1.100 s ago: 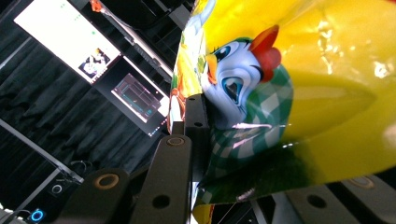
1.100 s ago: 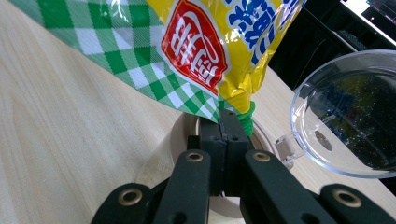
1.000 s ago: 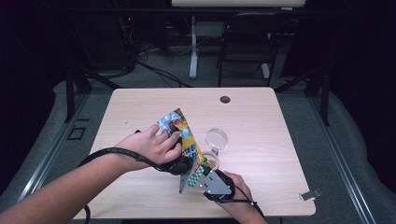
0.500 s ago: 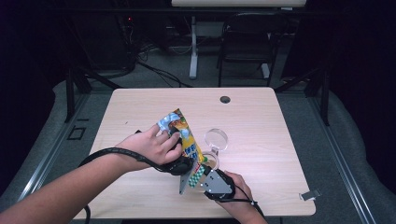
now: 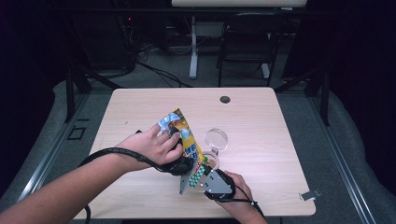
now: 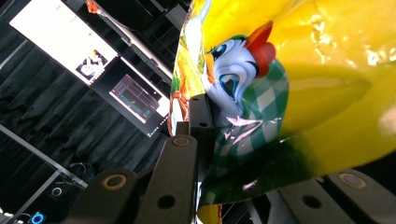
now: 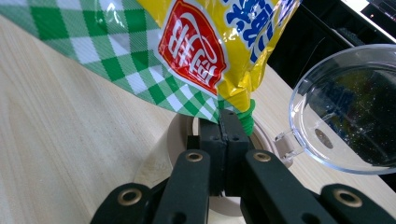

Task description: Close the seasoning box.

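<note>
The bag [image 5: 183, 135] stood tilted above the table [image 5: 140, 112], near its front edge. The right gripper [image 7: 227, 122] had its jaws together on the bag's green lower corner. The left gripper [image 6: 201, 121] was clamped on the bag's side. A clear lid [image 7: 348, 109] lay just beside.

Your snack bag [image 5: 185, 140] is mostly yellow, with blue lettering, a red label patch carrying white characters, and a green-and-white check band along the edge nearest your right gripper [image 7: 228, 122]. The panel facing your left gripper [image 6: 201, 140] shows a cartoon bird with a blue-white face and a red comb. Both grippers have black jaws with brass-coloured rivets. The container [image 7: 215, 186] behind your right gripper is cream; its hinged lid [image 7: 348, 112] is clear. The table [image 5: 261, 116] is pale wood grain.
</note>
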